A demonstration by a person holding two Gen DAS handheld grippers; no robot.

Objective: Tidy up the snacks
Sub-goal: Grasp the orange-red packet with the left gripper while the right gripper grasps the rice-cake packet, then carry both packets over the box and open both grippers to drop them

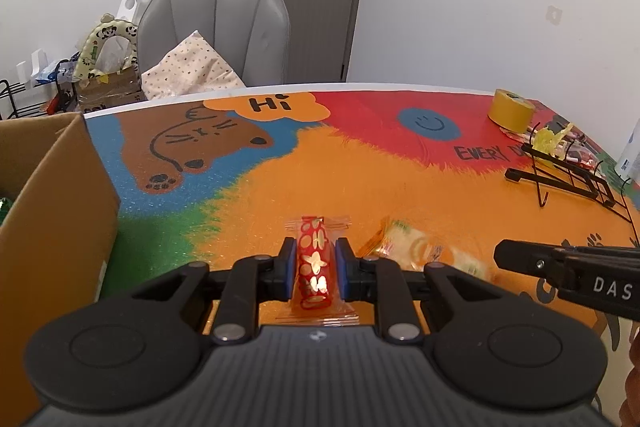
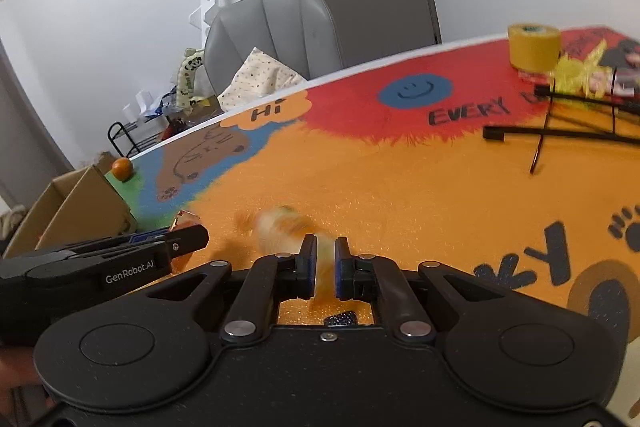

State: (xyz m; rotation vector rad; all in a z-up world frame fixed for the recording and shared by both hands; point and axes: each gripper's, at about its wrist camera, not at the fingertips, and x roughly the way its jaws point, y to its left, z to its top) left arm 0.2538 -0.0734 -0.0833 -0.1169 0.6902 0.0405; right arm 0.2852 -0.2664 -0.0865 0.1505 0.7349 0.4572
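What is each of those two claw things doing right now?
Left gripper: closed on a red snack packet.
Right gripper: closed on an orange snack packet.

Red snack between clamped jaws

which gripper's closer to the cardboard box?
Left. The left gripper, shut on a red snack, sits just right of the cardboard box. The right gripper, holding an orange snack, is further right, beyond it.
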